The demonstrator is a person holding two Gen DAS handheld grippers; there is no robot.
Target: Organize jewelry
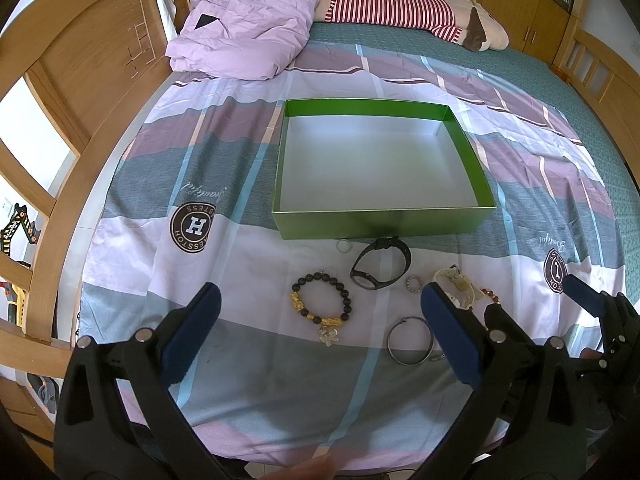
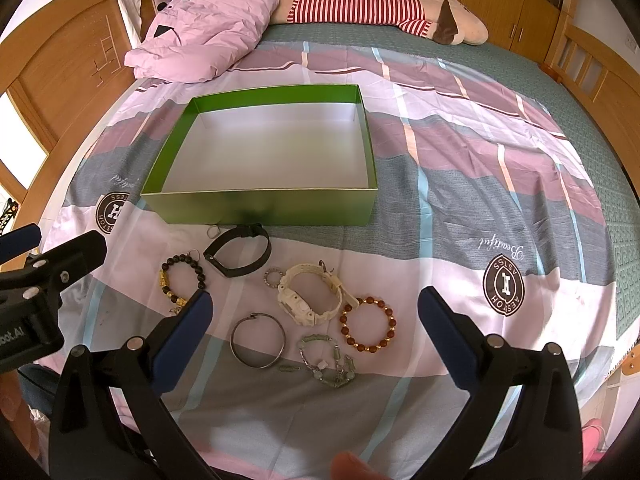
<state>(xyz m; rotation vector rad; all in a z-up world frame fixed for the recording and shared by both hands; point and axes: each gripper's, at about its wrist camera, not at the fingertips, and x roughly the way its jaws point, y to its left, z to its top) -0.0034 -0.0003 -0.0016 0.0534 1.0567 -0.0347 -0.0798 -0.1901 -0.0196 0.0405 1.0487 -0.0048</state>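
An empty green box stands on the bed. In front of it lie a black watch, a black and gold bead bracelet, a metal bangle, a small ring, a white watch, a brown bead bracelet and a pale green chain bracelet. My left gripper is open above the bead bracelet. My right gripper is open above the white watch.
A striped sheet covers the near half of the bed. A folded pink quilt and a striped plush toy lie at the far end. Wooden bed frames stand on both sides.
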